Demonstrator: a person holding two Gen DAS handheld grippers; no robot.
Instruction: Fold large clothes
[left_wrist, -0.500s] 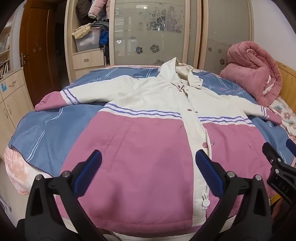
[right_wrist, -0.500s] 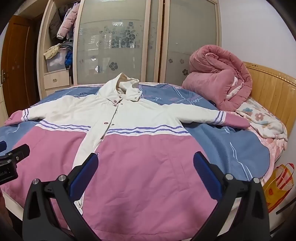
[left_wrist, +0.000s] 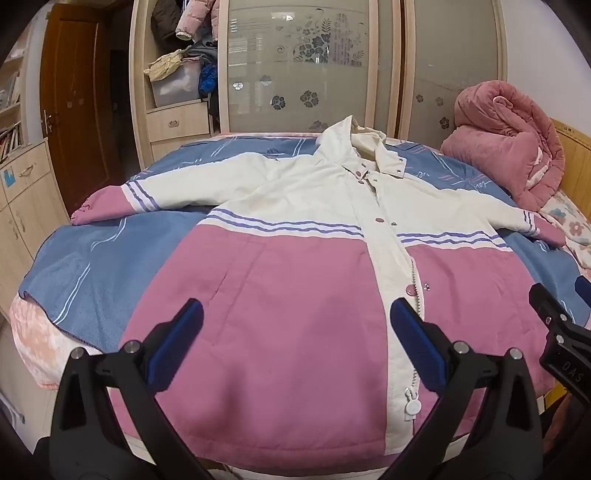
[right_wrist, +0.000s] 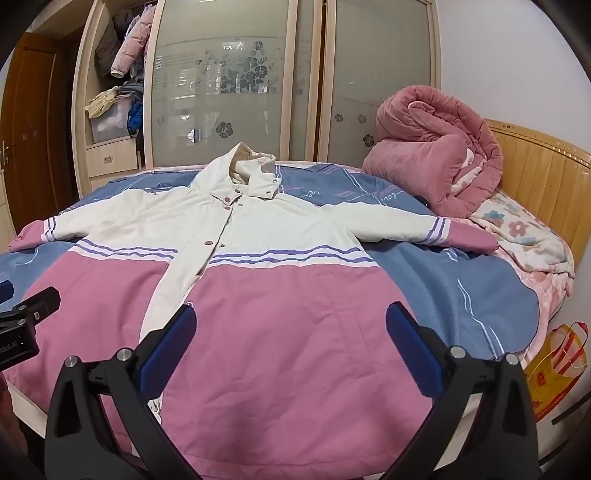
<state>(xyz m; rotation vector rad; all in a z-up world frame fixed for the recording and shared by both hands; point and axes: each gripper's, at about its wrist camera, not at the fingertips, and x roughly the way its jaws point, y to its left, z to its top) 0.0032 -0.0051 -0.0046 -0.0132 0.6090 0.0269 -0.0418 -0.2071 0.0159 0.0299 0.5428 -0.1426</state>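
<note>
**Padded jacket spread flat on the bed, both grippers open above its hem**

The pink-and-cream padded jacket with purple stripes (left_wrist: 295, 280) (right_wrist: 295, 314) lies face up on the blue striped blanket (left_wrist: 85, 273) (right_wrist: 454, 280) that covers the bed. Its hood points toward the frosted-glass sliding wardrobe doors (left_wrist: 299, 62) (right_wrist: 221, 81), and its hem lies at the near edge of the mattress. Both sleeves are stretched outward, each ending in a pink cuff. The cream front placket carries pink snap buttons, and a white zipper pull (left_wrist: 413, 406) hangs near the hem.

The left gripper (left_wrist: 295, 339), black-framed with blue pads, hovers over the jacket's lower left panel with its jaws spread wide and nothing between them. The right gripper (right_wrist: 291, 339), of the same build, hovers over the lower right panel, likewise wide and empty. Each gripper appears at the edge of the other's view, so the two are side by side.

A rolled pink quilt (left_wrist: 509, 144) (right_wrist: 432, 155) rests at the head of the bed beside the wooden slatted headboard (right_wrist: 539, 177). A yellow-and-red shopping bag (right_wrist: 557, 369) sits beside the bed in the right wrist view. An open wardrobe bay (left_wrist: 177, 74) holds hung and piled clothing.
</note>
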